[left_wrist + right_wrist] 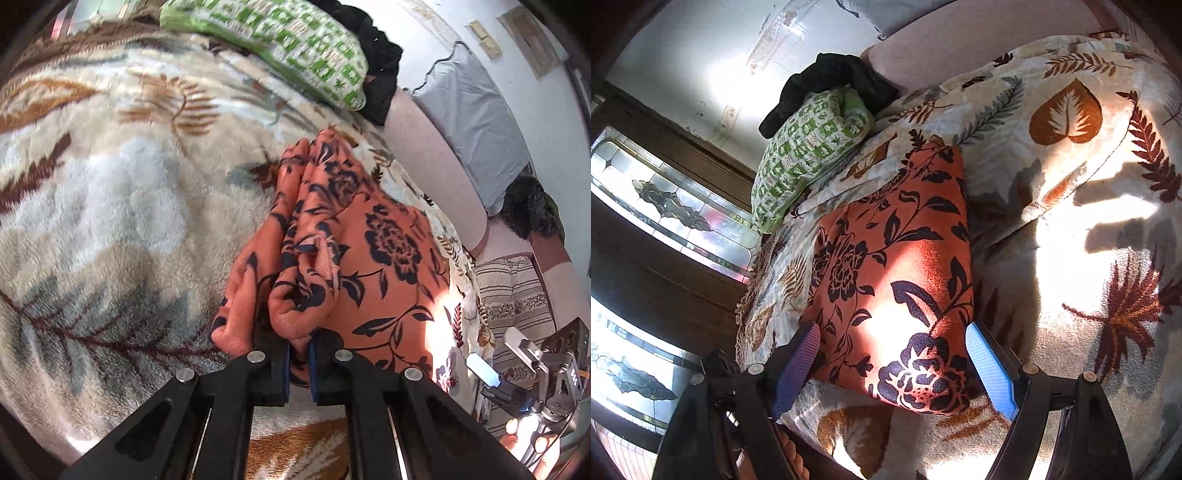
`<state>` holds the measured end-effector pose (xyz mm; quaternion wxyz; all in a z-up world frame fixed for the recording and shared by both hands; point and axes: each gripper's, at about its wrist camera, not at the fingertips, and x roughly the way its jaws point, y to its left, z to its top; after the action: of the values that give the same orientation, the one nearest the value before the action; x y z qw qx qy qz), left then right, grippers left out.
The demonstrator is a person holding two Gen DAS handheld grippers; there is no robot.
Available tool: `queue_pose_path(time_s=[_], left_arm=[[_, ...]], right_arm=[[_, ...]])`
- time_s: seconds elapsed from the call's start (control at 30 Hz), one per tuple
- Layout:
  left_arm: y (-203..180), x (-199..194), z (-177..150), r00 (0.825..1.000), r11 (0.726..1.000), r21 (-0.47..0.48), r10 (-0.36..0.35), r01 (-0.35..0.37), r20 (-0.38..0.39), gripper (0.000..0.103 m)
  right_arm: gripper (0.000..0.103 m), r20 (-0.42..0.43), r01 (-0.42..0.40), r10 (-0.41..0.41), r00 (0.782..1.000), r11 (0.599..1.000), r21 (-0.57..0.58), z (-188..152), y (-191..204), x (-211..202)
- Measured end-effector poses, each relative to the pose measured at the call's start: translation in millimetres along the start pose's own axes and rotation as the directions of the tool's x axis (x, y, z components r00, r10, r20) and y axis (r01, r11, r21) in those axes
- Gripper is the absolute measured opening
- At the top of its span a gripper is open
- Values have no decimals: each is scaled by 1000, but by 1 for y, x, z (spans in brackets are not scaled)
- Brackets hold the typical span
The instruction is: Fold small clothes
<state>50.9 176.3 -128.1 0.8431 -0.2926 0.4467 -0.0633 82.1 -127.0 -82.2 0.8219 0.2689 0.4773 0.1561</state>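
on a leaf-patterned blanket (pixel 110 206), the orange floral garment (pixel 890 280) is pinched at 6 o'clock by the left gripper (pixel 298 363), its clamped edge hidden, while the right gripper (pixel 892 369) is spread.

A bed carries everything, covered by a plush cream blanket (pixel 1052 155) printed with brown, rust and grey leaves and ferns. Bright sun falls across the blanket, throwing hard shadows on it. An orange cloth (pixel 897 266) with dark blue roses lies directly on the blanket, folded into a thick oblong in the right wrist view, with one end near the bed's near edge. In the left wrist view, the cloth (pixel 354 236) bunches into ridges at its near end. A green-and-white patterned pillow (pixel 809 147) rests on the blanket near the bed's far edge, well apart from the cloth. A black garment (pixel 834 81) lies heaped against the pillow's far side.
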Motion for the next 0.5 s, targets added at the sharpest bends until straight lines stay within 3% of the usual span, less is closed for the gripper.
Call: queue_pose_path(time_s=[0.07, 0.13, 0.2, 0.23, 0.3, 0.37, 0.5], left_arm=[[-24, -26, 2, 994, 994, 109, 17, -29, 110, 7], [-44, -51, -1, 975, 977, 191, 51, -94, 217, 6], [-40, -49, -7, 962, 967, 197, 112, -163, 249, 6], [-28, -34, -7, 966, 966, 173, 156, -192, 206, 6], [7, 3, -11, 981, 977, 85, 193, -195, 32, 6], [15, 5, -13, 987, 985, 62, 158, -160, 30, 7], [10, 2, -10, 986, 983, 81, 163, -165, 26, 9]], right_arm=[[84, -14, 2, -2, 1000, 1000, -6, -1, 1, 6], [84, -27, 9, -9, 1000, 1000, 9, -4, -4, 11], [84, -42, 19, -18, 999, 999, 33, -7, -11, 16], [84, -49, 26, -24, 999, 999, 40, -8, -13, 18], [84, -57, 33, -31, 998, 999, 42, -8, -16, 20], [84, -70, 35, -32, 997, 999, 35, -8, -15, 23], [84, -79, 41, -41, 996, 999, 2, -5, -7, 27]])
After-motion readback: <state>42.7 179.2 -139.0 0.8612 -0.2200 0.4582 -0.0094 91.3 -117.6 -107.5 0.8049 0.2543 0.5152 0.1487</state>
